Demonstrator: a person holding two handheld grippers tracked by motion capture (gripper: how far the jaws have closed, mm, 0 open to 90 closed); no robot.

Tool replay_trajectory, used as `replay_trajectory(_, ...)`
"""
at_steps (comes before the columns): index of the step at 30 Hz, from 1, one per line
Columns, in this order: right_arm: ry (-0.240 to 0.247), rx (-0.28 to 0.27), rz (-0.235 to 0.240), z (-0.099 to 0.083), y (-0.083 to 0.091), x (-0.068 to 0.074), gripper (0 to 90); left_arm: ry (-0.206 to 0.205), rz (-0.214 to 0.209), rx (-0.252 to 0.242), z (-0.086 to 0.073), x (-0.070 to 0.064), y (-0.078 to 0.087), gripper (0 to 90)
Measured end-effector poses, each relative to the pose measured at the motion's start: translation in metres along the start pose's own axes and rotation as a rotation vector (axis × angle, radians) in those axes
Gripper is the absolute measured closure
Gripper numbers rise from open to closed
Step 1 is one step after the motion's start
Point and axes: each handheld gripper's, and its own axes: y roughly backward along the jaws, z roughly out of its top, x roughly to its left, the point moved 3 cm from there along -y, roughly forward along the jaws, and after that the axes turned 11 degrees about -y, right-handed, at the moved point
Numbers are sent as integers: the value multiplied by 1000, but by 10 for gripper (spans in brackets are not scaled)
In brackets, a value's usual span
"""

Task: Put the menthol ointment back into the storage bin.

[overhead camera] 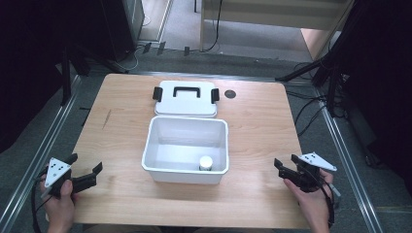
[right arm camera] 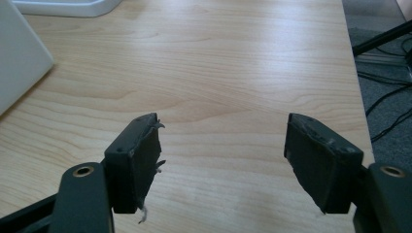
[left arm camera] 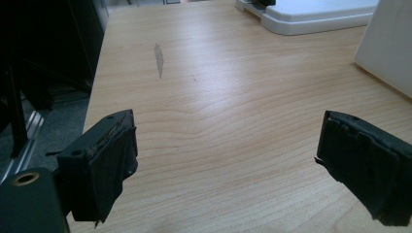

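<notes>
Both grippers are just parked at the near corners of the wooden table point(overhead camera: 257, 126), jaws spread wide and nothing between them. The left gripper point(overhead camera: 88, 172) sits near the left edge, the right gripper point(overhead camera: 285, 164) near the right edge, each well apart from the white bin point(overhead camera: 154, 141) in the middle. A small white-capped bottle point(overhead camera: 206, 162) stands inside the bin at its near right corner. The bin's lid point(overhead camera: 187, 102), with black handle and clips, lies flat just beyond the bin's far side.

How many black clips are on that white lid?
2: one black clip at the left end of the white lid, one at its right end. Its black handle sits between them.
</notes>
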Motion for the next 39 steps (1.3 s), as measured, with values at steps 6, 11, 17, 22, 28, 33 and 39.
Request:
replay_trajectory(6, 5, -55, 14, -7, 6, -8, 301, 0, -1, 3, 0, 0, 0, 82)
replay_trajectory(11, 19, -100, 23, -13, 12, -12, 302, -1, 1, 1, 0, 0, 0, 82)
replay_trajectory(17, 22, -131, 13, -19, 17, -18, 302, -1, 1, 0, 0, 0, 0, 82)
replay_trajectory(22, 4, -147, 0, -26, 19, -25, 302, 1, 2, 0, 0, 0, 0, 82)
replay_trajectory(28, -11, -179, -1, -32, 23, -31, 302, 0, 3, 0, 0, 0, 0, 83)
replay_trajectory(33, -19, -188, -14, -34, 26, -33, 302, 1, 3, -1, 0, 0, 0, 83)
replay_trajectory(39, 35, -157, -90, -37, 27, -34, 257, 0, 3, 0, 0, 1, 0, 82)
